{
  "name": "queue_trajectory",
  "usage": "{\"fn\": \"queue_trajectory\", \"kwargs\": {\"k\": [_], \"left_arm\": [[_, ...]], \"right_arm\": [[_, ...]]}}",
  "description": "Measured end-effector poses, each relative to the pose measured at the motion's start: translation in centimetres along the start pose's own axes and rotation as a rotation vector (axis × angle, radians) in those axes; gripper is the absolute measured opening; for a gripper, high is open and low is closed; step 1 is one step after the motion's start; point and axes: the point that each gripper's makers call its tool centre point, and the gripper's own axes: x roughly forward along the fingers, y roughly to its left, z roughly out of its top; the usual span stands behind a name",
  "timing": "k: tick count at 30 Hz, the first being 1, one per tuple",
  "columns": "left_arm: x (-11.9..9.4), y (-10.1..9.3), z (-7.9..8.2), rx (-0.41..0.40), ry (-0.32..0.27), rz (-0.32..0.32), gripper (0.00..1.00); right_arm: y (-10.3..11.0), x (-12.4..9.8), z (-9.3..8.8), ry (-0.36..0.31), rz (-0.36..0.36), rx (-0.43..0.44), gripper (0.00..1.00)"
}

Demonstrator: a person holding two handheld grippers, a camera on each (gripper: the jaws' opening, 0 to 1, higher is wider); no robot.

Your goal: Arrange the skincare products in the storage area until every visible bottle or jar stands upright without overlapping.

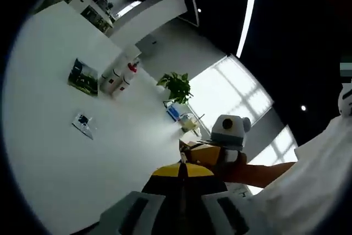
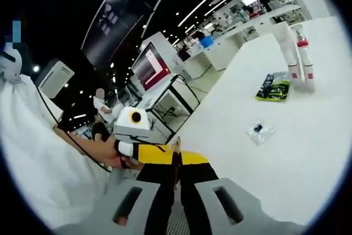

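Skincare bottles [image 1: 118, 77] stand upright together, far across the white table [image 1: 49, 152], beside a green packet [image 1: 83, 77] and clear sachet [image 1: 83, 124], seemingly flat. Left gripper [image 1: 181, 202] and right gripper [image 2: 177, 202] hover closed, empty; arranging looks barely begun.

The white worktop [image 2: 308, 152] carries two upright white bottles [image 2: 300, 61] with red bands, standing side by side. Near them lies a green-and-black sachet [image 2: 274, 87]. A small clear packet [image 2: 258, 131] lies apart, nearer the camera.
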Motion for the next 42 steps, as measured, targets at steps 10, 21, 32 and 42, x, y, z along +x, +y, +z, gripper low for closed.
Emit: {"fn": "queue_trajectory", "kwargs": {"k": [10, 21, 32, 42], "left_arm": [[-0.4, 0.1, 0.7, -0.026, -0.037, -0.017, 0.01], [-1.4, -1.2, 4.3, -0.094, -0.21, -0.045, 0.01], [-1.2, -2.3, 2.9, -0.067, -0.16, -0.059, 0.05], [-2.2, -0.4, 4.2, -0.154, -0.216, -0.013, 0.01]], "right_arm": [[-0.2, -0.2, 0.4, -0.022, -0.013, -0.046, 0.04], [2.3, 0.4, 1.9, -0.07, 0.121, 0.156, 0.0], [2.3, -0.3, 2.8, -0.129, 0.148, 0.271, 0.0], [-1.4, -1.9, 2.2, -0.089, -0.215, -0.186, 0.28]]}}
